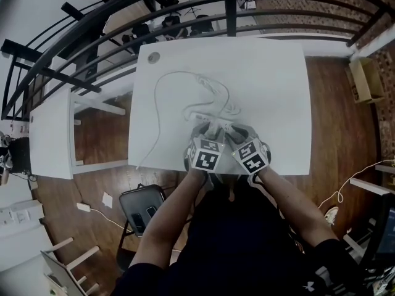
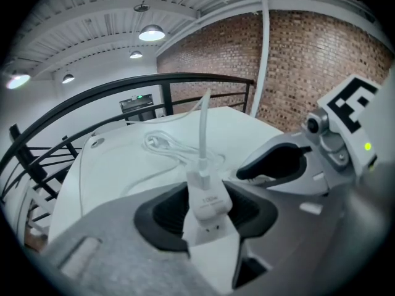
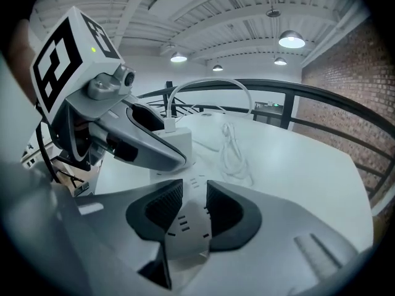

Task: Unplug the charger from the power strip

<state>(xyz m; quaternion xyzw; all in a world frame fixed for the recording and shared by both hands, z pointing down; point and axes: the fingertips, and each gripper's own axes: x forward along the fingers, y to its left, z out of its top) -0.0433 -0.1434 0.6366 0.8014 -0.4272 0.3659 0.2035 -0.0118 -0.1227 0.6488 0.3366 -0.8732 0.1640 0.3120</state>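
A white charger (image 2: 208, 201) stands plugged into a white power strip (image 3: 185, 224) near the front edge of the white table (image 1: 271, 91). My left gripper (image 2: 208, 211) is shut on the charger, its dark pads against both sides, and the charger's cable (image 2: 202, 128) rises from its top. My right gripper (image 3: 188, 211) is shut on the near end of the power strip, whose socket slots show between the pads. In the head view both grippers, left (image 1: 208, 130) and right (image 1: 229, 130), sit side by side over the strip and hide most of it.
The strip's white cord (image 1: 157, 103) loops across the table's left half, and a coiled cable (image 3: 233, 150) lies beyond the strip. A black railing (image 1: 185, 17) runs behind the table. A dark chair (image 1: 142, 208) stands at the front left.
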